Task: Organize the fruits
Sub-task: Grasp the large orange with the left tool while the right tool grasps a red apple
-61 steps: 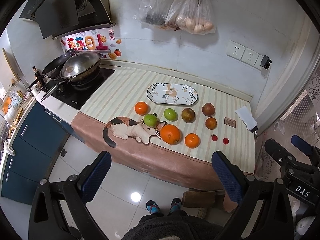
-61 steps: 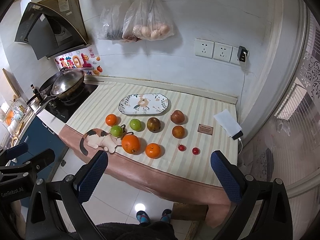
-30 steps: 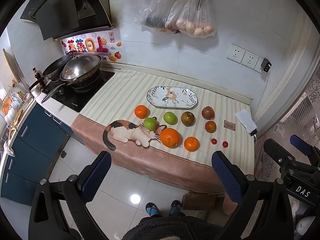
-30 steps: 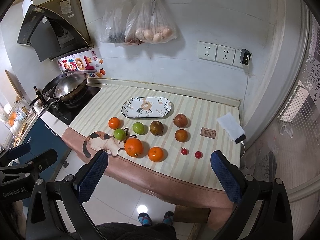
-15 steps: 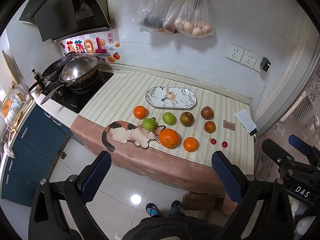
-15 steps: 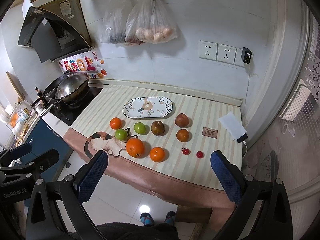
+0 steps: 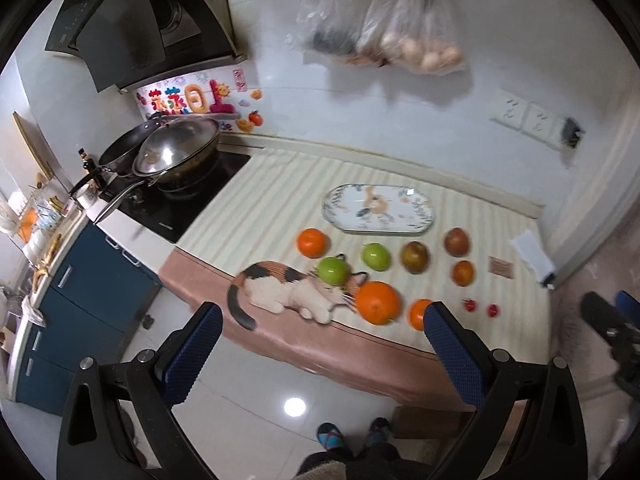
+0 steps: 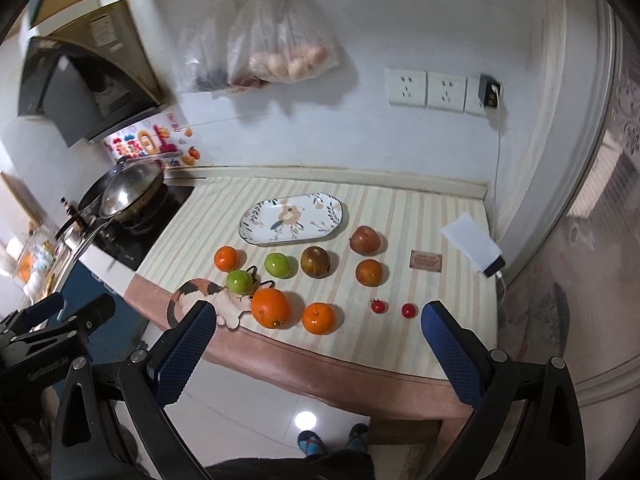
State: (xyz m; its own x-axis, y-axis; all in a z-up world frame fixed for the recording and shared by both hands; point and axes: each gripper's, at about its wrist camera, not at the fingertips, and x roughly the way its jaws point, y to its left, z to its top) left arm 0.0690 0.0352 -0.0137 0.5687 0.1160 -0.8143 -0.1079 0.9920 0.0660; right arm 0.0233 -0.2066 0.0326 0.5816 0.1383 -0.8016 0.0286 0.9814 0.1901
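Nothing started yet: worktop (image 8: pixel 432 216) under a striped cloth, empty oval plate (image 8: pixel 294 220) at the back, all fruit loose in front of it. Left gripper (image 7: pixel 322 354) and right gripper (image 8: pixel 316 350) both hang off the front edge, above the floor, jaws spread wide, nothing held. Judgement: plate is the likely target, so the step in hand is approach and first pick. Take the big orange (image 8: pixel 271 307) first with the right gripper; it sits at the front edge beside the cat print and blocks the reach to the green fruit (image 8: pixel 239 281) just behind it. Come straight down, jaws either side of its widest part, close gently since round skin will roll out of an off-centre pinch. Set it at one end of the plate to leave room. Next the small orange (image 8: pixel 318 318) just to its right, then the middle row: second green fruit (image 8: pixel 277 265), brown fruit (image 8: pixel 315 262), the reddish one (image 8: pixel 365 239) and the dark orange one (image 8: pixel 369 272). The far-left orange (image 7: pixel 312 242) suits the left gripper. Leave the two cherry tomatoes (image 8: pixel 379 305) till last: tiny, soft, easy to crush or flick off the edge. Risk: plate may not hold everything in one layer. Keep clear of the card (image 8: pixel 425 260) and phone (image 8: pixel 474 245).
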